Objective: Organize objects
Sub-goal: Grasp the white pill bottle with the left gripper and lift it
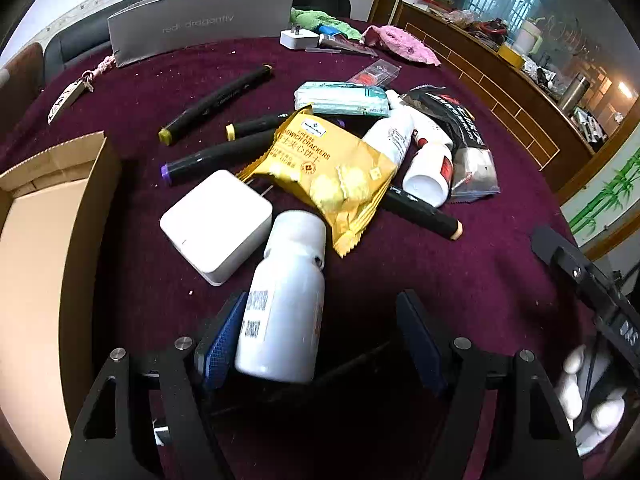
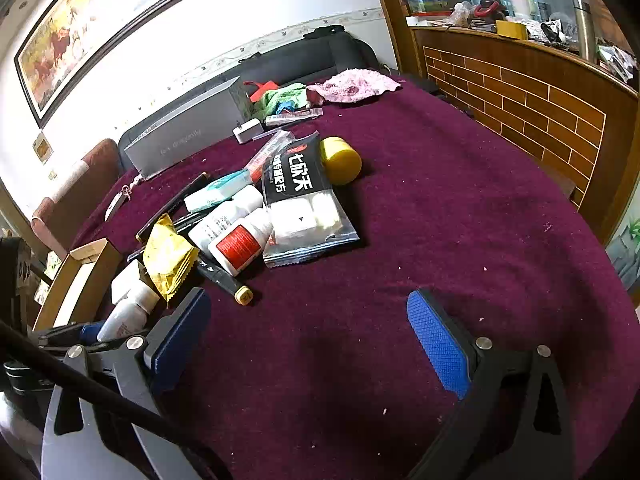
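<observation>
A white pill bottle (image 1: 286,300) lies on the purple tablecloth between the fingers of my left gripper (image 1: 322,300). The left blue pad (image 1: 222,340) touches its side, while the right pad (image 1: 420,344) stands clear of it. Just beyond lie a white charger block (image 1: 216,224) and a yellow cracker packet (image 1: 328,164). An open cardboard box (image 1: 40,260) sits to the left. My right gripper (image 2: 308,304) hovers wide open over bare cloth with nothing between its fingers. In the right wrist view the same bottle (image 2: 128,312) lies at the lower left.
A pile farther back holds black markers (image 1: 216,100), a teal tissue pack (image 1: 340,98), two more white bottles (image 2: 240,236), a black pouch (image 2: 304,196) and a yellow jar (image 2: 340,160). A grey box (image 1: 200,20) and a pink cloth (image 2: 352,84) lie at the far edge.
</observation>
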